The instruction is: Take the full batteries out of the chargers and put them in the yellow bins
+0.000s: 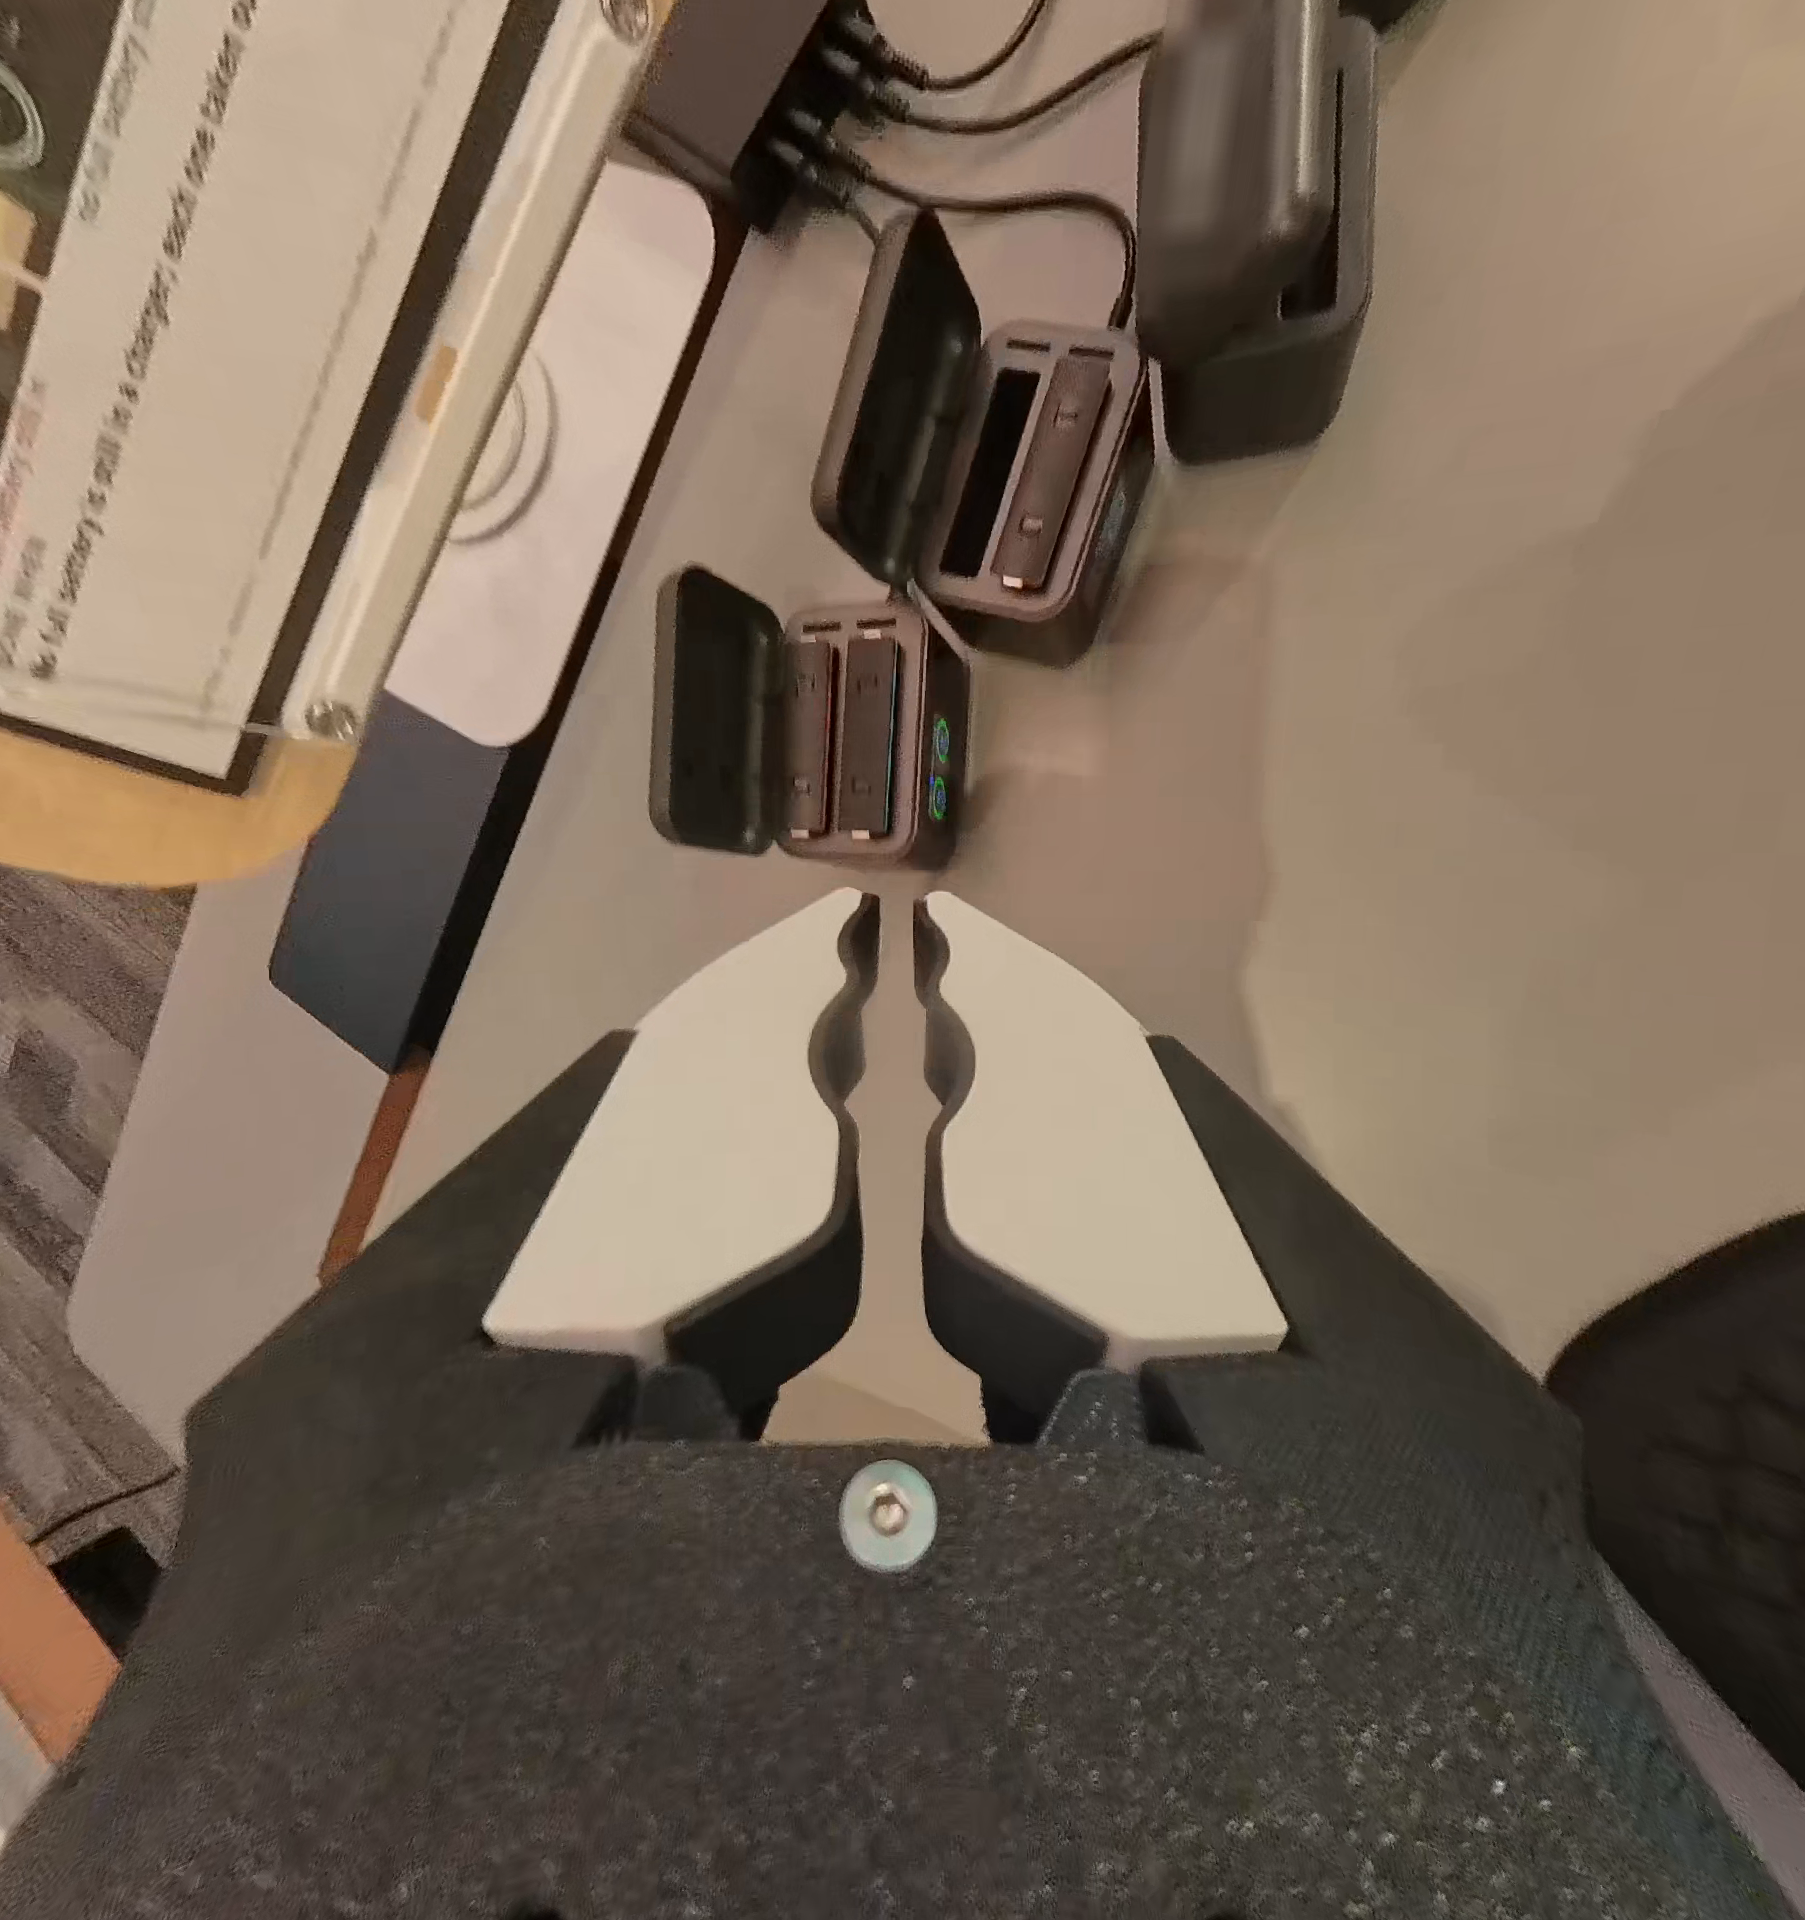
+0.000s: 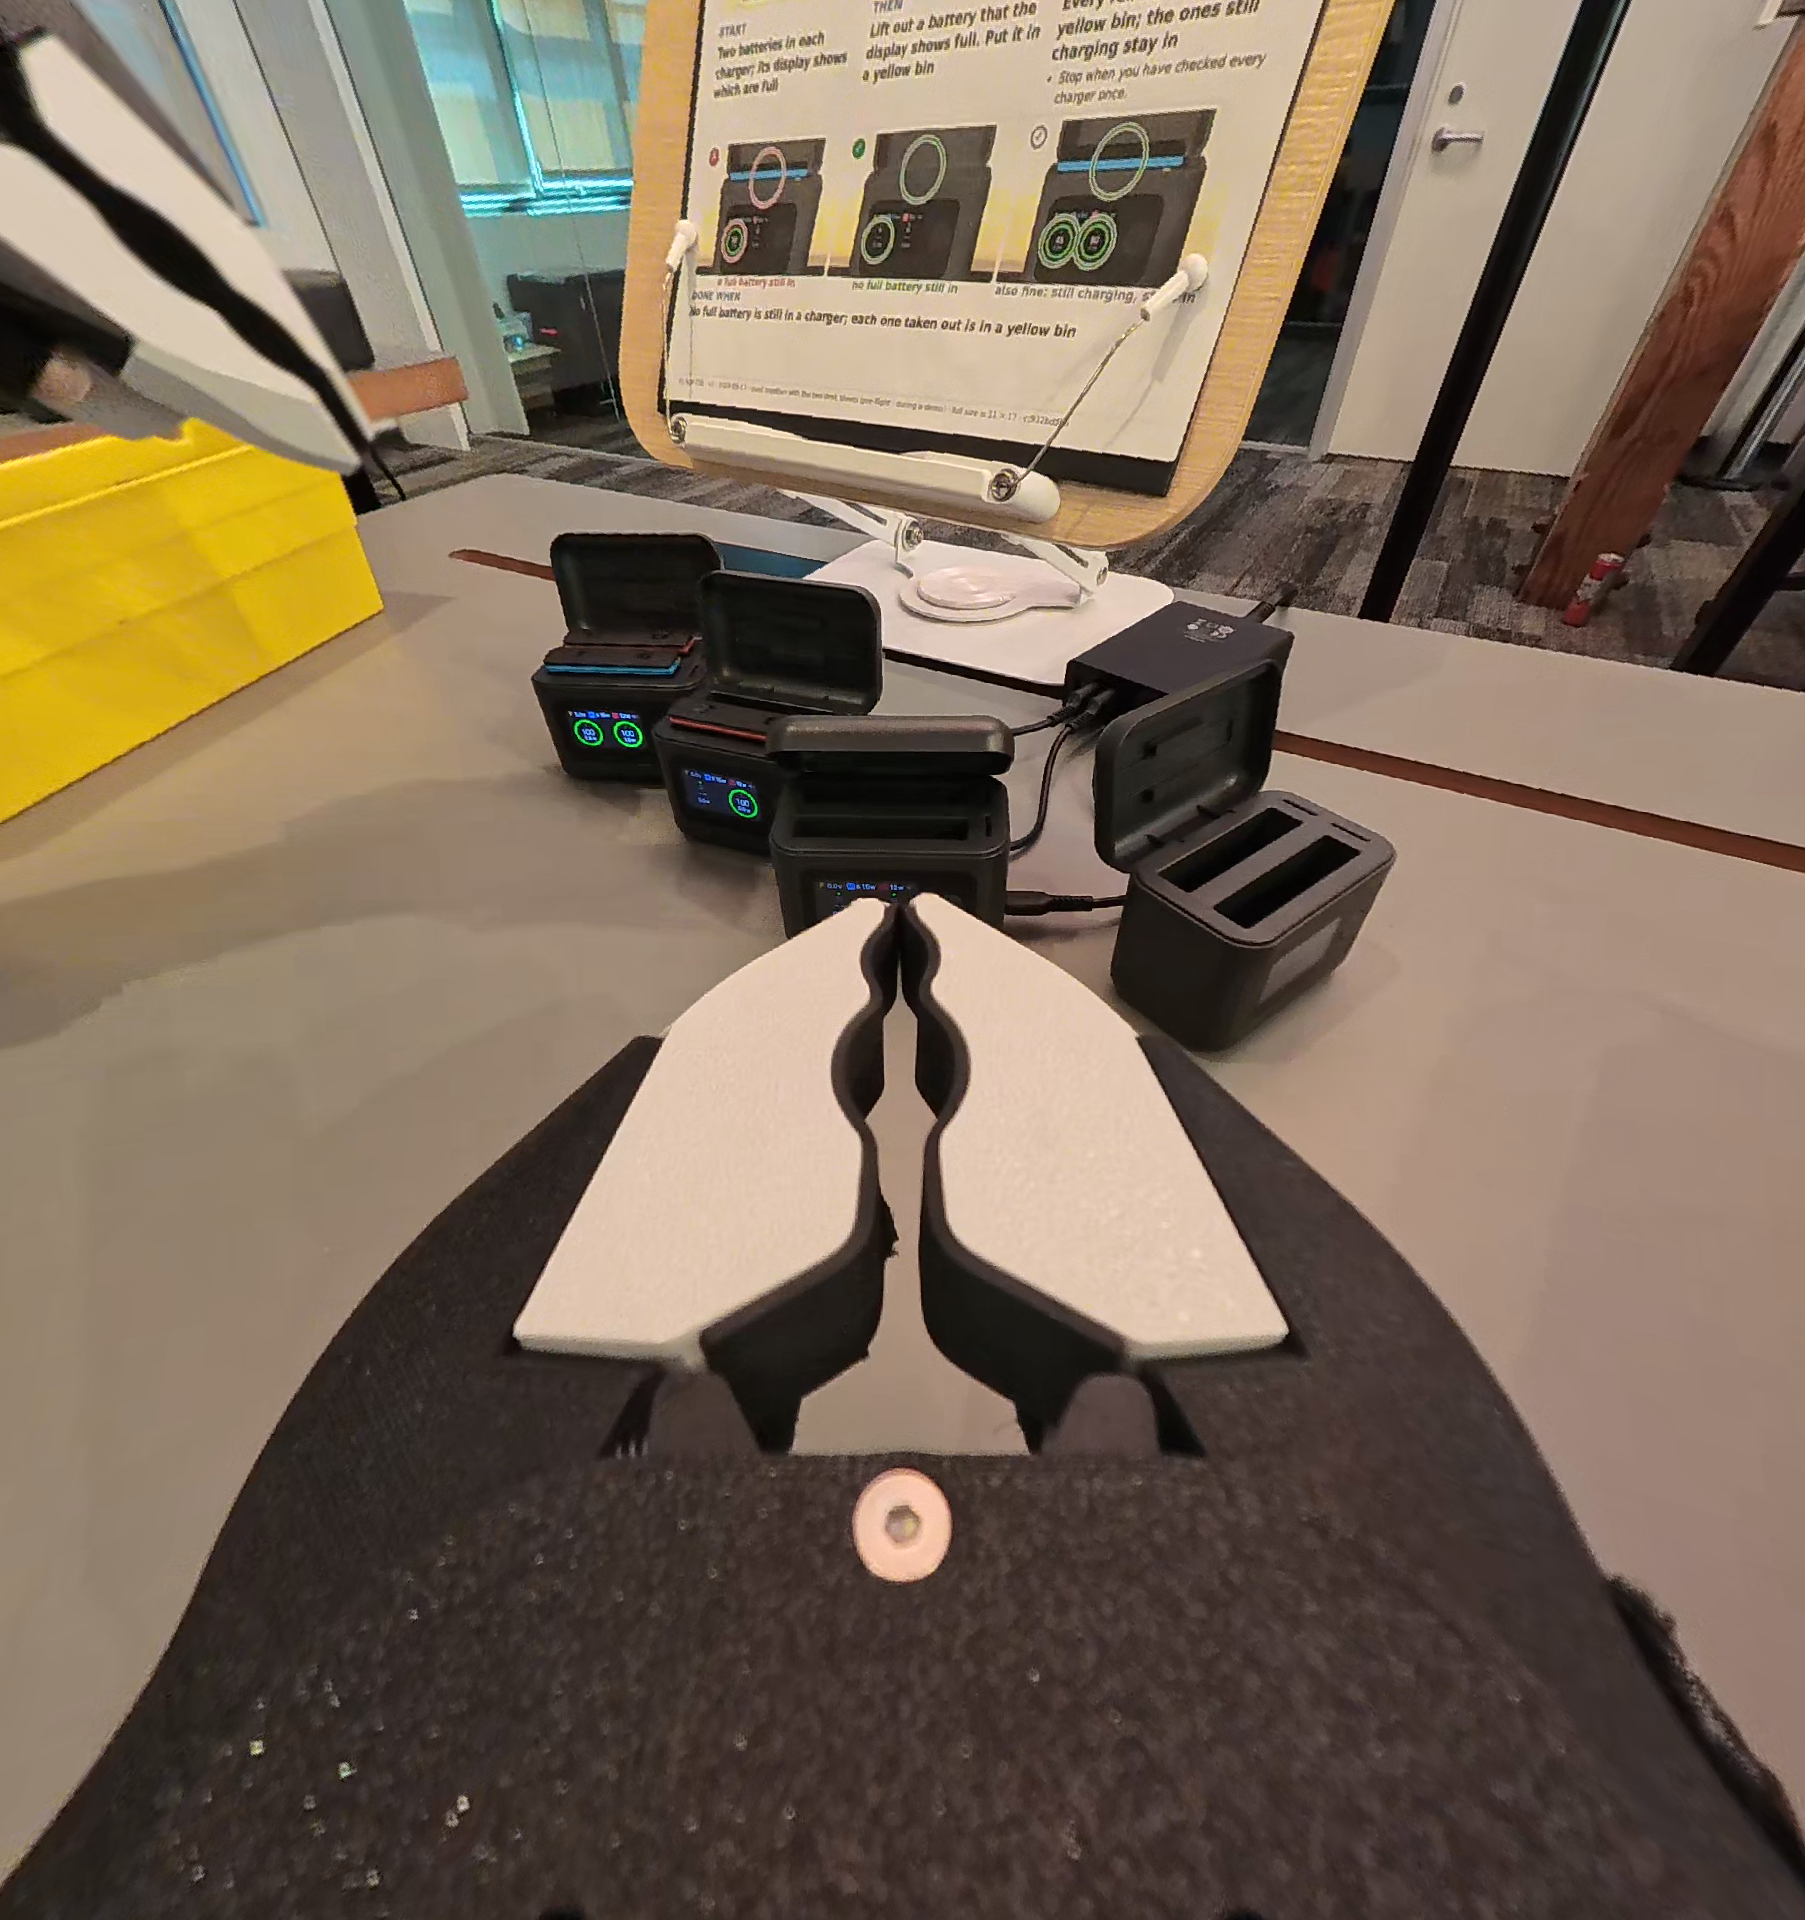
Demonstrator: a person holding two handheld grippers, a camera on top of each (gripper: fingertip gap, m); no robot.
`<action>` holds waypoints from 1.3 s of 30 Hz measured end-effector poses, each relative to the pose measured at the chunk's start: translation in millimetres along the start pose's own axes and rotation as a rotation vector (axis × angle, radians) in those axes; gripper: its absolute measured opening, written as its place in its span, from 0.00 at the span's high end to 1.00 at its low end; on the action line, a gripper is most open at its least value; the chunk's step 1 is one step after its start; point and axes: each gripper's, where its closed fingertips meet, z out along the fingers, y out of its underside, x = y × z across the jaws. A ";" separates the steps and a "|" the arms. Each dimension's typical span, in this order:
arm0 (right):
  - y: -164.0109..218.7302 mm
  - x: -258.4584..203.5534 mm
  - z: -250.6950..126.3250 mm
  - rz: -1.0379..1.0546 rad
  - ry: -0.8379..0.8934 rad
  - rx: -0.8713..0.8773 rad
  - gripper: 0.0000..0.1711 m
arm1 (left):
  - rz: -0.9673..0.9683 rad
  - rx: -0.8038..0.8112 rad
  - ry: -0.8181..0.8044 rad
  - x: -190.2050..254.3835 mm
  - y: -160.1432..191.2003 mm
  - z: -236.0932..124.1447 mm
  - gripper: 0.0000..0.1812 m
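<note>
Four black chargers stand in a row on the grey table (image 2: 254,1039). The far-left charger (image 2: 607,717) holds two batteries and shows two green rings. The second charger (image 2: 732,779) holds one battery and shows one green ring. The third charger (image 2: 887,831) has its lid half down. The fourth charger (image 2: 1251,914) is open with both slots empty. My left gripper (image 1: 894,900) is shut and empty, hovering above the two-battery charger (image 1: 856,738); it also shows in the right wrist view (image 2: 358,457). My right gripper (image 2: 898,906) is shut and empty, low before the third charger. A yellow bin (image 2: 129,623) stands at the left.
An instruction board on a white stand (image 2: 981,208) rises behind the chargers, also in the left wrist view (image 1: 202,364). A black power hub (image 2: 1178,655) with cables feeds the chargers. From above, the second charger (image 1: 1033,488) has one empty slot. A dark rounded thing (image 1: 1708,1507) sits at the right. One gripper's finger ends stand about 25 cm off the other's. Between my left fingertips and the dark rounded thing (image 1: 1708,1507) there is roughly 25 cm.
</note>
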 end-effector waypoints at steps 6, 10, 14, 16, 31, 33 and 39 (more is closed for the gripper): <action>0.5 -7.0 1.5 -0.025 -0.024 0.002 1.00 | 0.008 -0.013 -0.057 2.8 22.3 2.6 0.93; -2.4 -7.2 -0.3 -0.042 -0.025 0.013 1.00 | -0.040 0.048 -0.134 -7.0 37.5 -13.0 0.85; -4.5 -7.9 -1.2 -0.032 -0.033 0.022 1.00 | -0.059 0.017 -0.182 -24.0 76.8 -34.8 0.70; -4.4 -9.6 -0.9 -0.030 -0.041 0.021 1.00 | -0.074 -0.021 -0.194 -35.4 100.7 -48.3 0.67; -2.5 -17.4 1.2 -0.043 -0.080 0.021 1.00 | 0.038 -0.489 -0.088 -107.9 238.5 -61.0 0.60; -0.3 -18.3 2.5 -0.043 -0.087 0.013 1.00 | 0.078 -0.528 -0.053 -111.5 242.4 -52.3 0.60; 4.2 -20.2 4.9 -0.059 -0.096 -0.001 1.00 | 0.196 -0.661 0.003 -128.6 251.9 -37.2 0.60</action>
